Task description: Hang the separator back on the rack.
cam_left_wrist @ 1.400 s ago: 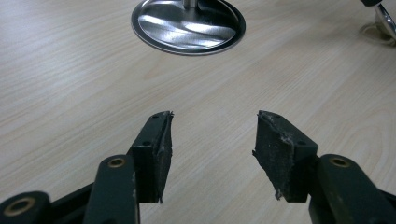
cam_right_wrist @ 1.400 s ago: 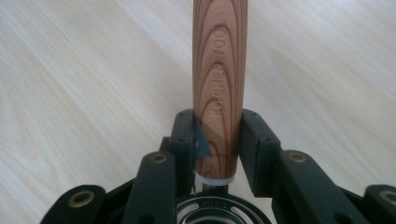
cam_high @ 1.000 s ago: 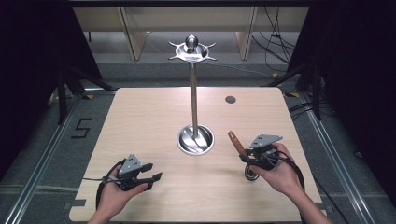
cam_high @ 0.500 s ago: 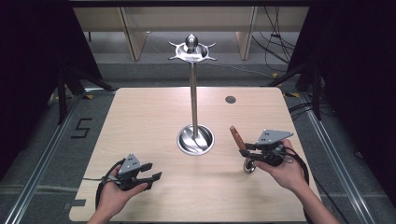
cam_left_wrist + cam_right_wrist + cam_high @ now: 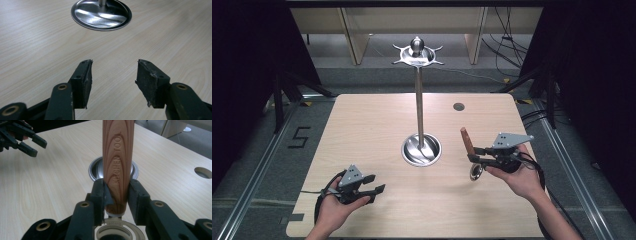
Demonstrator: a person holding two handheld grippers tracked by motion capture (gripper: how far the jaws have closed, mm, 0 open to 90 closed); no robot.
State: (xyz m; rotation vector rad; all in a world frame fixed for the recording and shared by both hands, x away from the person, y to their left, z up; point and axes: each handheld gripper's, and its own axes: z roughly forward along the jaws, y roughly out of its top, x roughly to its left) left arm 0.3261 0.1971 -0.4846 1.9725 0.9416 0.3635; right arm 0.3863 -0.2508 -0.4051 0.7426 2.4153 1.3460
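Observation:
A kitchen tool with a brown wooden handle (image 5: 467, 142) (image 5: 118, 157) stands nearly upright, its metal ring end (image 5: 475, 172) (image 5: 120, 231) hanging down just over the table. My right gripper (image 5: 474, 156) (image 5: 117, 193) is shut on the handle's lower part, to the right of the metal stand. That stand has a round steel base (image 5: 421, 149) (image 5: 101, 13) (image 5: 95, 170), a tall pole (image 5: 418, 100) and a hooked top (image 5: 417, 52). Near the front left, my left gripper (image 5: 375, 183) (image 5: 113, 75) is open with nothing between its jaws, and it points at the base.
The wooden table (image 5: 372, 130) has a small round hole (image 5: 458, 106) (image 5: 203, 172) at the back right. Black curtains and floor rails flank the table. The left gripper (image 5: 30, 143) appears far off in the right gripper view.
My right gripper has risen a little and shifted right with the tool, whose handle now stands more upright. The left gripper has not moved.

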